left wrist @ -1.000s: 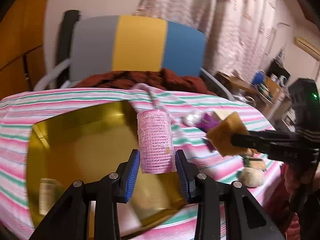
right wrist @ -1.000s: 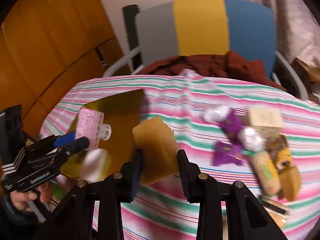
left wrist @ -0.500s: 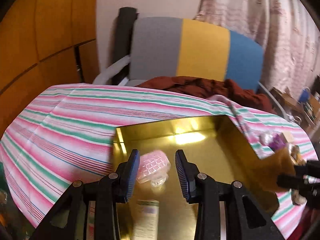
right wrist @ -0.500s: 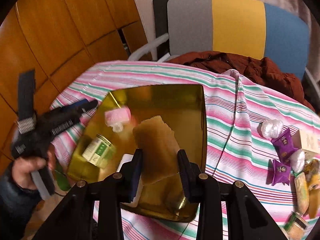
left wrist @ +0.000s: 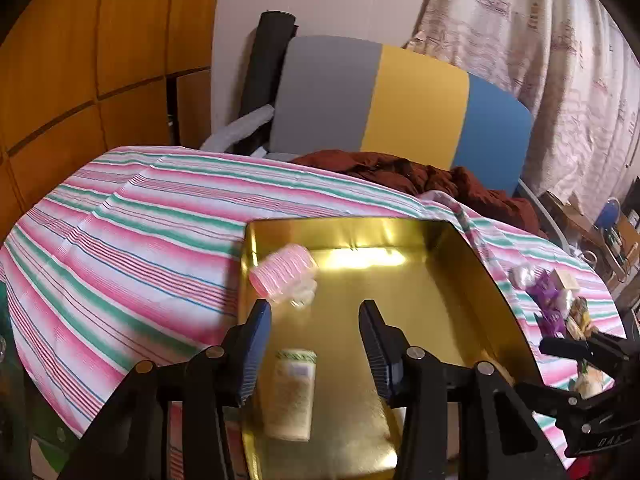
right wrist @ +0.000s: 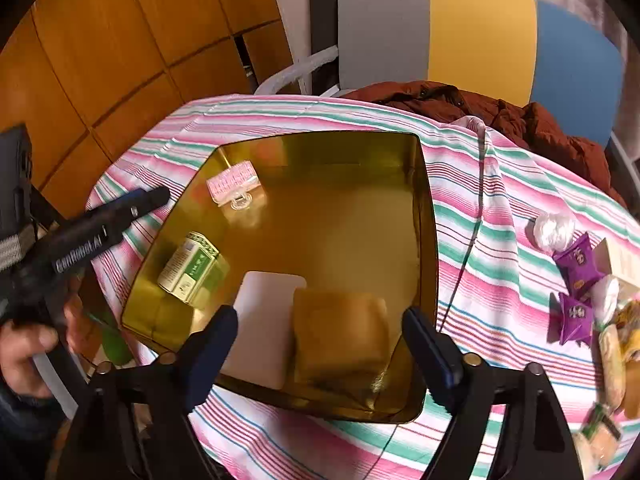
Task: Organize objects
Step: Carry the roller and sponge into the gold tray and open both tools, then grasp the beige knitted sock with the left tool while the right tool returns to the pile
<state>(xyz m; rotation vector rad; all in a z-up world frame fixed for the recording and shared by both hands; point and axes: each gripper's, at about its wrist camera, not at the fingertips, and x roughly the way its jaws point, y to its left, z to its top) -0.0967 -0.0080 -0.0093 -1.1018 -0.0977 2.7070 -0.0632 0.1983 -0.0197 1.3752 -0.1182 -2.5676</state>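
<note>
Inside the shiny gold metal tray [right wrist: 428, 216] lie the pink mesh hair roller [right wrist: 232, 179], green tin [right wrist: 191, 266] and tan spongy block [right wrist: 340, 336]; both grippers' jaws gape empty. Purple packets [right wrist: 576, 264] and other snacks wait on the striped worktop [right wrist: 500, 320]; judged roughly half done.

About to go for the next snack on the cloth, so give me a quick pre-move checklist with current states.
1. Left hand-held gripper empty, jaws apart: ok.
2. Right hand-held gripper empty, jaws apart: ok.
3. Pink roller inside the gold tray: ok.
4. Tan block released and lying in the tray beside the white pad: ok.
5. Green tin in the tray, on its side: ok.
6. Purple packets and other snacks on the striped cloth, outside the tray: not ok.
</note>
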